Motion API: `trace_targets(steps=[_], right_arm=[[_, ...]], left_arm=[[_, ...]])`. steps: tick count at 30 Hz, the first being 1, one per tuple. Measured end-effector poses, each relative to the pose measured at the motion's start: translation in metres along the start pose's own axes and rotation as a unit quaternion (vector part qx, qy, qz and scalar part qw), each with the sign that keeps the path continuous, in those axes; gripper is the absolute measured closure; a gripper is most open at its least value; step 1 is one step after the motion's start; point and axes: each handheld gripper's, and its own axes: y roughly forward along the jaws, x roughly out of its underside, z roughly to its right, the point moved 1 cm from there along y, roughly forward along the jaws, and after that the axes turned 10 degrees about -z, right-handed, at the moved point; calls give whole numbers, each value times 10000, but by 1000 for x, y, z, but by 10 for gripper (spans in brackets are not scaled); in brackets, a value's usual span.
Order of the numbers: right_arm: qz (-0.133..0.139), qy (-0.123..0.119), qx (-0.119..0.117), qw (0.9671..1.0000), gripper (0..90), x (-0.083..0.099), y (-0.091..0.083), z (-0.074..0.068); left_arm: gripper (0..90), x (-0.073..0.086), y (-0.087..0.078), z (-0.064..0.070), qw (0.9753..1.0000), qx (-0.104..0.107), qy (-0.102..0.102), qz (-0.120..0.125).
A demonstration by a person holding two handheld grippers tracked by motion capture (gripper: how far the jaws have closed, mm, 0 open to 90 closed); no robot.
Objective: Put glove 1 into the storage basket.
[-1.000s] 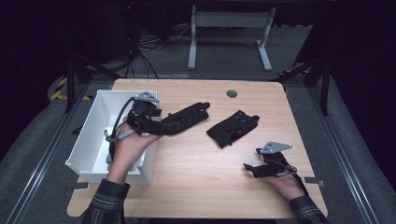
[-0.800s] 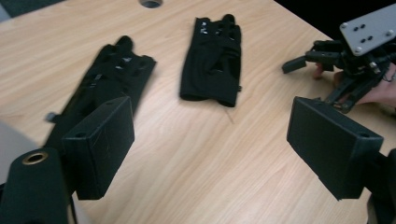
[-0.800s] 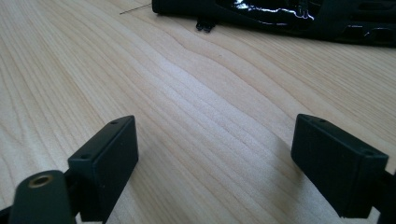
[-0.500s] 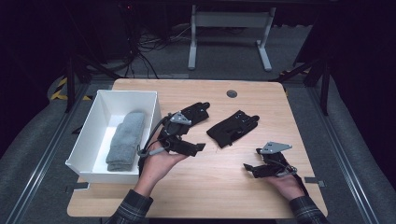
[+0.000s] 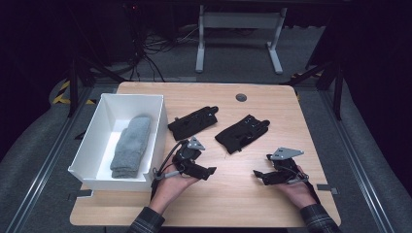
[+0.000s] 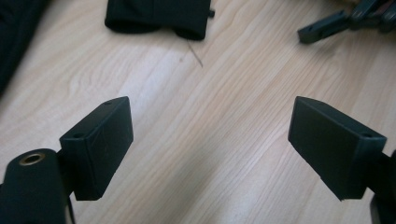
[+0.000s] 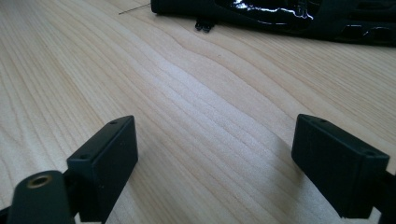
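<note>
Two black gloves lie on the wooden table: one (image 5: 193, 123) nearer the bin, the other (image 5: 241, 133) to its right. A folded grey cloth (image 5: 130, 145) rests inside the white bin (image 5: 156, 130). My left gripper (image 5: 209, 171) lies low on the table in front of the gloves, pointing right. It is open, with bare wood between its fingers (image 6: 98, 144). My right gripper (image 5: 257, 175) sits at the front right, pointing left, also open over bare wood (image 7: 210, 140). The left gripper view shows a glove's edge (image 6: 154, 14) ahead and the right gripper (image 6: 327, 28) farther off.
The bin stands along the table's left edge. A round dark grommet (image 5: 241, 97) sits near the far edge. A black item with a glossy patch (image 7: 280, 16) lies ahead in the right gripper view. Bare wood spans the strip between the two grippers.
My left gripper has come out of the bin, moving right and toward the front, and now sits low on the table. The grey cloth stays in the bin. The right gripper has not moved.
</note>
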Motion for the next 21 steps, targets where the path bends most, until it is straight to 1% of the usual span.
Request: trace_targets(steps=[3, 5, 6, 7, 9, 10, 12, 14, 16, 17, 19, 20, 21], right_arm=[[-32, 9, 15, 10000, 151, -1, 0, 0], [-54, -55, 51, 10000, 162, -2, -1, 0], [-71, -66, 21, 10000, 169, -3, -1, -1], [-91, -73, 2, 9999, 185, -5, -2, -2], [-50, -104, -45, 9999, 252, -8, -5, -2], [30, -89, -78, 9999, 293, -10, -5, -2], [39, -94, -183, 9998, 367, -15, -6, -2], [106, -117, -213, 9996, 487, -23, -6, -1], [154, -111, -279, 9994, 590, -33, -4, 0], [157, -117, -271, 9994, 630, -36, -3, 0], [184, -106, -207, 9996, 721, -45, 0, 0], [210, -109, -176, 9996, 779, -50, 2, 0], [231, -135, -149, 9995, 864, -56, 4, 1]], left_arm=[[141, 7, 10, 1, 9998, -131, 98, -87], [139, 12, 15, 1, 9997, -175, 126, -94], [138, 14, 17, 1, 9996, -220, 137, -99], [138, 17, 20, 0, 9994, -278, 144, -123], [110, 21, 22, 0, 9992, -292, 168, -210], [103, 23, 23, -1, 9991, -302, 173, -252], [68, 28, 26, -1, 9989, -318, 175, -309], [35, 32, 28, -1, 9985, -370, 195, -366], [27, 36, 29, -2, 9983, -360, 197, -410], [5, 38, 29, -2, 9983, -369, 244, -390], [0, 41, 29, -1, 9980, -426, 290, -354], [0, 43, 30, 0, 9976, -490, 351, -334], [0, 45, 31, 2, 9968, -567, 500, -273]])
